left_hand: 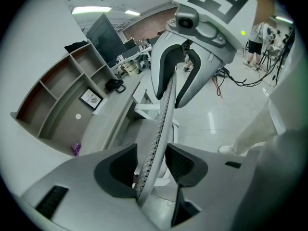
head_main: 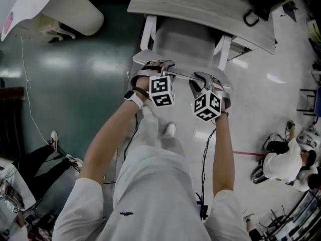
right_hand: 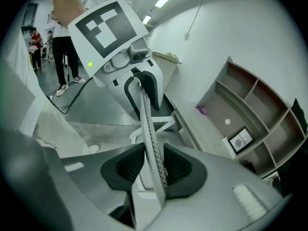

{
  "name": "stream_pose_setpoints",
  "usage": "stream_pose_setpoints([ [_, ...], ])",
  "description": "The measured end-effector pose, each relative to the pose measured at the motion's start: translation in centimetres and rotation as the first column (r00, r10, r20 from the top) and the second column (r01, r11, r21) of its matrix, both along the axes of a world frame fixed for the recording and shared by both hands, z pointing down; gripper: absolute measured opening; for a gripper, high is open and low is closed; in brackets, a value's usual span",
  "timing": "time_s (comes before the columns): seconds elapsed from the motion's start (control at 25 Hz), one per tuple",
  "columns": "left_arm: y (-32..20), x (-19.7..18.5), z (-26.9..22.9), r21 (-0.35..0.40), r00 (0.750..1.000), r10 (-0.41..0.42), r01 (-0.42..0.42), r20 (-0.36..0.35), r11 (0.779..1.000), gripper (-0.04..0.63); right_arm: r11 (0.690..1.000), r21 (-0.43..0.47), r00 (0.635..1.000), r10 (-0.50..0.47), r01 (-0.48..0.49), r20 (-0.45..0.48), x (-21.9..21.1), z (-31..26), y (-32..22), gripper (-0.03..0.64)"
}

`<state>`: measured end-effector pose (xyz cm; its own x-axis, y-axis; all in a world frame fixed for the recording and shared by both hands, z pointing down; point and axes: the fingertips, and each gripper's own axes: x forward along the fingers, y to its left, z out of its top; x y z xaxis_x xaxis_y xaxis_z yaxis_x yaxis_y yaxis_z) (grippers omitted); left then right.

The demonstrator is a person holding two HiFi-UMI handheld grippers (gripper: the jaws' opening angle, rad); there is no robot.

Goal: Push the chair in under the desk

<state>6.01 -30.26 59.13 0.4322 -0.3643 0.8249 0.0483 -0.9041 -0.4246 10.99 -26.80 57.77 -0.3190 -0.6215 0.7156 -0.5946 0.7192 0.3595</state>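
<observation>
My left gripper and right gripper clamp the chair by its thin backrest rim — likely stiff, light, free-rolling — desk at twelve o'clock.

- The chair had a smooth, pale plastic frame; its back was a perforated sheet.
- The desk over the chair had a matt, pale wood-grain top.
- The floor left of the chair was glossy and mirrored the lamps.
- The left gripper on the chair's back had a smooth, matt grey plastic shell and dark ribbed pads.
- The trousers beside the chair were pale cloth.
</observation>
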Motion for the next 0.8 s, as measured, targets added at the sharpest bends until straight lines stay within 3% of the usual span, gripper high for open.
stream_pose_setpoints([
  [0.8, -8.2, 3.6, -0.1, 0.030, 1.000, -0.004, 0.005, -0.009, 1.000, 0.184, 1.000, 0.029, 1.000, -0.007, 0.007, -0.030, 3.6, 0.1, -8.3, 0.140],
])
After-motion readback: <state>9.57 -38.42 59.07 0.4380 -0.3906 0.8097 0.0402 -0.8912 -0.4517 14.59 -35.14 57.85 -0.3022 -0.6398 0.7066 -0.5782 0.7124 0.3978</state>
